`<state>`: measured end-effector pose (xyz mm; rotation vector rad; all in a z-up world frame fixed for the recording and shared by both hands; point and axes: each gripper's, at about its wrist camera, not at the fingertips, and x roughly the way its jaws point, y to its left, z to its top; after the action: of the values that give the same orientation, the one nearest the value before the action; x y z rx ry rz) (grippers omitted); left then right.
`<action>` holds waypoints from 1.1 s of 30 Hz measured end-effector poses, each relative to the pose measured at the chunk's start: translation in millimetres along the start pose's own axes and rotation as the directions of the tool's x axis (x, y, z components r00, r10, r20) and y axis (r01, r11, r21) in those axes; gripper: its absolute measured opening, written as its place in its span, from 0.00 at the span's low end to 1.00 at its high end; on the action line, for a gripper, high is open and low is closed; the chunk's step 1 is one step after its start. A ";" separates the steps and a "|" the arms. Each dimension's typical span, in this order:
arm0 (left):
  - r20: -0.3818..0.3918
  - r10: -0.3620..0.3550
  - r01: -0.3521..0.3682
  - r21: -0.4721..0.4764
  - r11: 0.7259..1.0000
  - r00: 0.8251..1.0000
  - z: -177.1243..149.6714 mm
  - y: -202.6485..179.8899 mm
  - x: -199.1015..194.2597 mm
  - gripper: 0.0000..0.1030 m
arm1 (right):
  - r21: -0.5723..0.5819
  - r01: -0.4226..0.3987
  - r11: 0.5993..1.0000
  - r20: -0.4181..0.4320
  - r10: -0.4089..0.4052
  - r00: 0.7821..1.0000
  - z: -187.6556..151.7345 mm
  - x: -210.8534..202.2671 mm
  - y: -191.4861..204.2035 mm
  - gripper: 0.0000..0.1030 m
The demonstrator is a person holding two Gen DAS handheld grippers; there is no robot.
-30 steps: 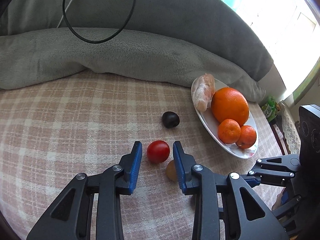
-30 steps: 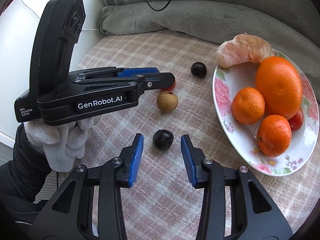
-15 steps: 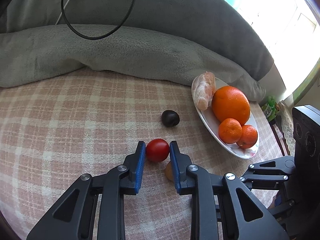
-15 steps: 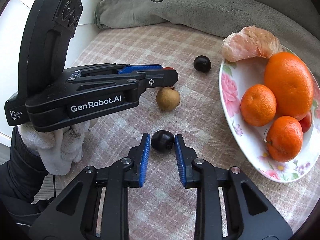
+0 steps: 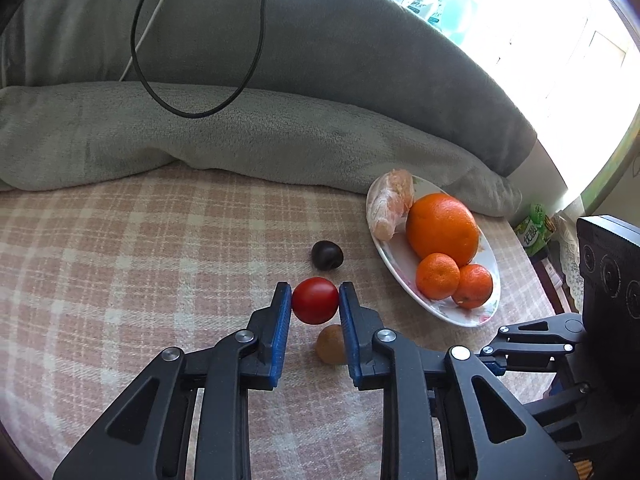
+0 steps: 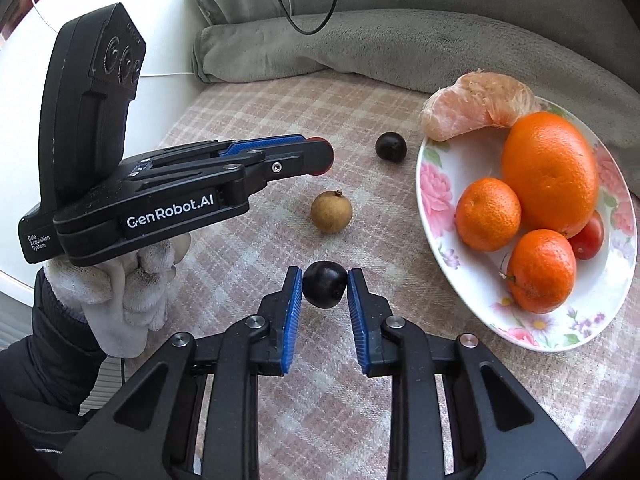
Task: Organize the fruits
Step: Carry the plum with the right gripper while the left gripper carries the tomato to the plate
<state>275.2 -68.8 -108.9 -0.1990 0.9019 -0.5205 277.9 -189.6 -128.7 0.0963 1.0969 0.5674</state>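
Observation:
My left gripper (image 5: 315, 300) is shut on a red cherry tomato (image 5: 315, 300) and holds it just above the checked cloth. My right gripper (image 6: 324, 288) is shut on a dark plum (image 6: 324, 290). The left gripper also shows in the right wrist view (image 6: 320, 156), with the tomato mostly hidden behind its tip. A second dark plum (image 5: 327, 255) (image 6: 391, 148) and a brown longan (image 5: 330, 345) (image 6: 331, 212) lie loose on the cloth. The flowered plate (image 6: 448, 248) (image 5: 400, 264) holds a large orange (image 6: 550, 172), two mandarins, a peeled citrus piece (image 6: 476, 106) and a small tomato (image 6: 588, 236).
A grey blanket (image 5: 240, 136) is bunched along the far side of the table, with a black cable loop (image 5: 192, 114) on it. The table edge drops off at the left in the right wrist view. Green packets (image 5: 534, 224) sit past the plate.
Both grippers closed: the left onto the red tomato, the right onto the dark plum. Both fruits now sit pinched between the blue pads and look lifted slightly.

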 end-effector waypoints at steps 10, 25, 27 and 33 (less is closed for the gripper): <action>0.029 -0.016 0.016 0.028 0.999 0.999 3.8 -25.2 -8.1 0.22 | 0.081 0.015 0.997 0.120 -0.024 0.993 -6.1 -53.5 -33.8 0.24; 0.056 -0.039 0.034 0.085 0.996 0.998 13.1 -63.6 -1.7 0.22 | 0.188 0.069 0.980 0.238 -0.114 0.964 -6.7 -102.9 -82.1 0.24; 0.056 -0.042 0.037 0.088 0.995 0.998 14.5 -67.0 0.7 0.22 | 0.196 0.082 0.977 0.245 -0.129 0.961 -6.7 -106.5 -87.4 0.24; 0.058 -0.042 0.035 0.110 0.993 0.997 18.4 -76.6 5.6 0.22 | 0.221 0.107 0.969 0.256 -0.163 0.953 -5.5 -113.1 -103.8 0.24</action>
<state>266.0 -138.3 -72.6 -0.1325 0.8105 -0.5950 276.0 -333.7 -75.3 0.2688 0.8820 0.3048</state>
